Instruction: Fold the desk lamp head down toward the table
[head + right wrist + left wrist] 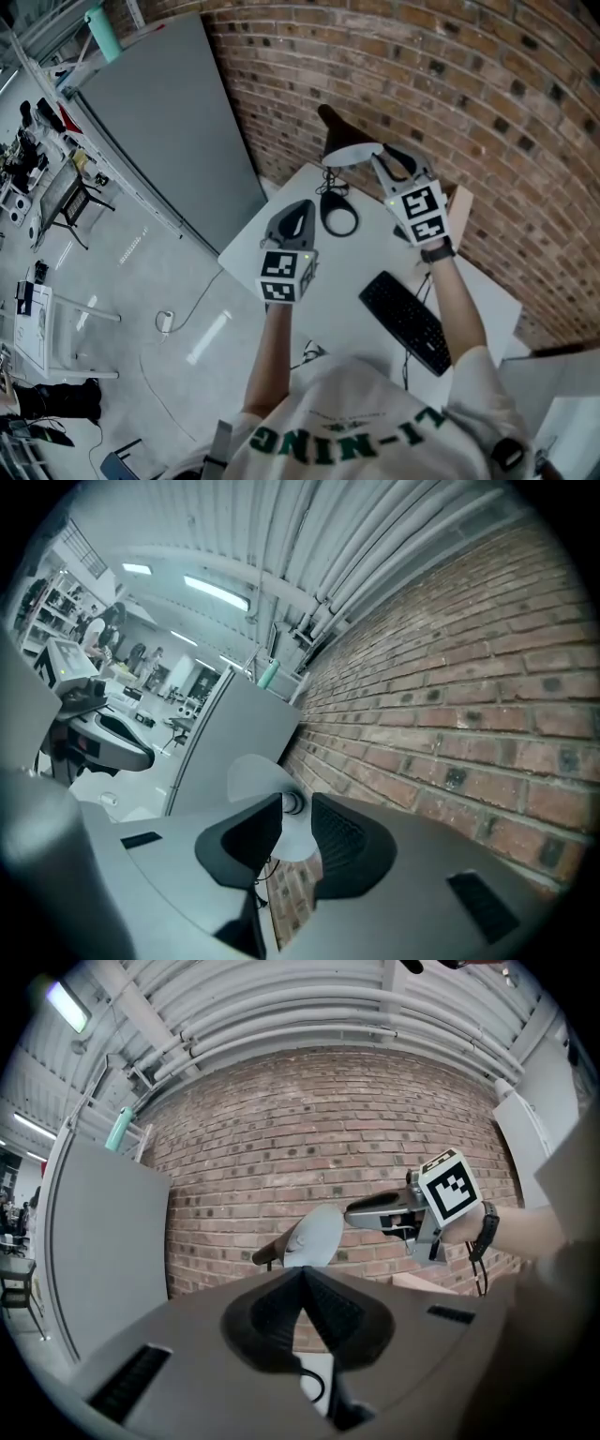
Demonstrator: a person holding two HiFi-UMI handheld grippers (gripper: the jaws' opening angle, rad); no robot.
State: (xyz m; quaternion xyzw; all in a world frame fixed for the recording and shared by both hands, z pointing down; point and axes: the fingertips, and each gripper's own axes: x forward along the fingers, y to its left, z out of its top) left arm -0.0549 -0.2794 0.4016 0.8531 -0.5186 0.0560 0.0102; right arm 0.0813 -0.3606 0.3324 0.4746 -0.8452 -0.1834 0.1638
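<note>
The white oval lamp head [352, 153] stands raised near the brick wall, with the lamp's ring-shaped black base [339, 217] on the white table [272, 246] below it. My right gripper [386, 165] is at the head's right end, pointing roughly level. In the right gripper view its jaws stand apart, open, with the white lamp head [248, 775] showing in the gap just beyond them. My left gripper [299, 210] hovers left of the base, shut and empty. From the left gripper view the lamp head [314, 1237] and the right gripper [361, 1215] are ahead.
A black keyboard [408, 322] lies on the table's right, near my right forearm. A brick wall [487, 84] runs behind the lamp, and a tall grey panel [169, 122] stands to the left. A wooden block [459, 208] leans by the wall. A cable [330, 183] trails from the base.
</note>
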